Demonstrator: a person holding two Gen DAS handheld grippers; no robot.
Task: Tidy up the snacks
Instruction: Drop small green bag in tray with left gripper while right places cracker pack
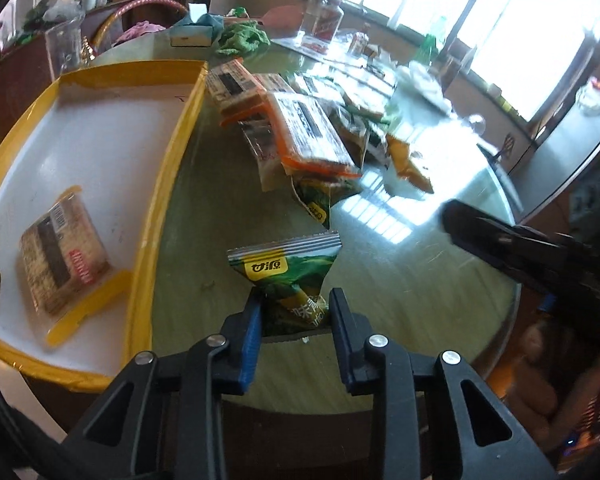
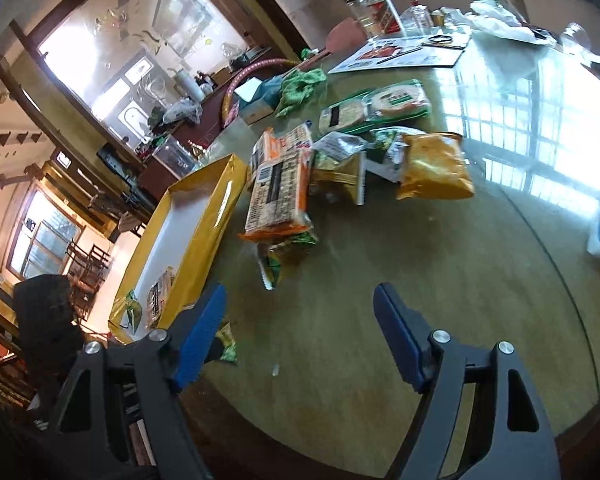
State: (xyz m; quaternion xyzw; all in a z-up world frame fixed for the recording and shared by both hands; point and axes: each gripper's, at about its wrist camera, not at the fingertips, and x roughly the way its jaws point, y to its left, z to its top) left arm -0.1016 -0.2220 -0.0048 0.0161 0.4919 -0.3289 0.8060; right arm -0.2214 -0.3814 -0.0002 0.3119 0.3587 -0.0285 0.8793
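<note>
A glossy green foil snack packet (image 1: 290,284), crimped along its top seam, was pinched between the blue ribbed pads of the left gripper (image 1: 296,312), just above the smooth glass-topped round table (image 1: 400,280). The right gripper (image 2: 300,332) was held over the table with its jaws spread wide and nothing between them. Beside the held packet, a yellow-rimmed rectangular tray (image 1: 168,184) with a white floor held a clear-wrapped cracker pack (image 1: 62,252). Beyond, a loose pile of orange-edged cracker packs (image 2: 278,188) and a crinkled yellow bag (image 2: 434,166) lay on the table.

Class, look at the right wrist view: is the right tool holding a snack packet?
No, the right tool is open with only bare table between its fingers.
</note>
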